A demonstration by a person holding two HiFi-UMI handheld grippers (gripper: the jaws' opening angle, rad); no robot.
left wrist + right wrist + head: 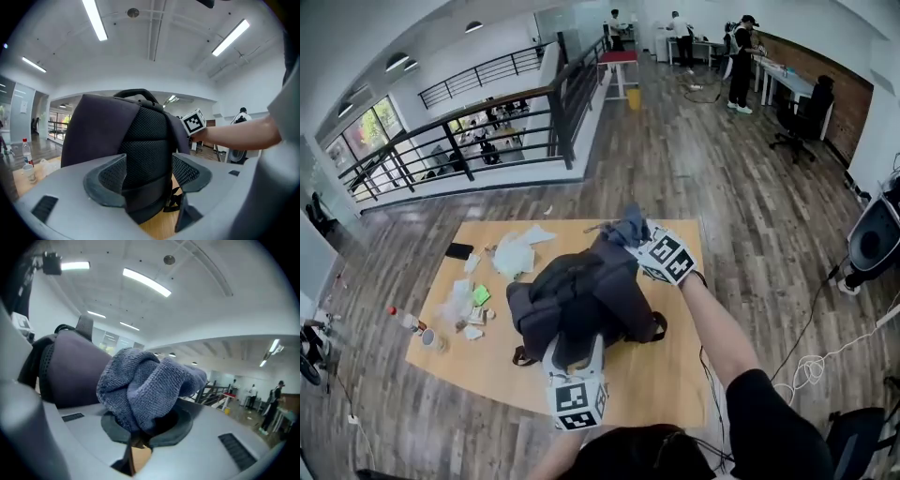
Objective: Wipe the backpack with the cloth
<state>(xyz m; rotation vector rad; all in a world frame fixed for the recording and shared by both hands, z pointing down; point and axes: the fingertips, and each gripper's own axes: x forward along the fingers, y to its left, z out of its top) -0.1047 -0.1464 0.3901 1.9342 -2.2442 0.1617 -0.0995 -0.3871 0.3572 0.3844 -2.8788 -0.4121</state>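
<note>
A dark grey backpack stands upright in the middle of the wooden table. Its black mesh back panel faces my left gripper. That gripper is open at the near side, one jaw on each side of the pack's lower back, and the pads are not pressing. My right gripper is shut on a bunched blue-grey cloth at the far top of the pack. In the right gripper view the cloth bulges out of the jaws beside the backpack.
On the table's left lie crumpled white plastic, a black phone, a green item, a bottle and a cup. A railing runs behind the table. People stand far back on the right.
</note>
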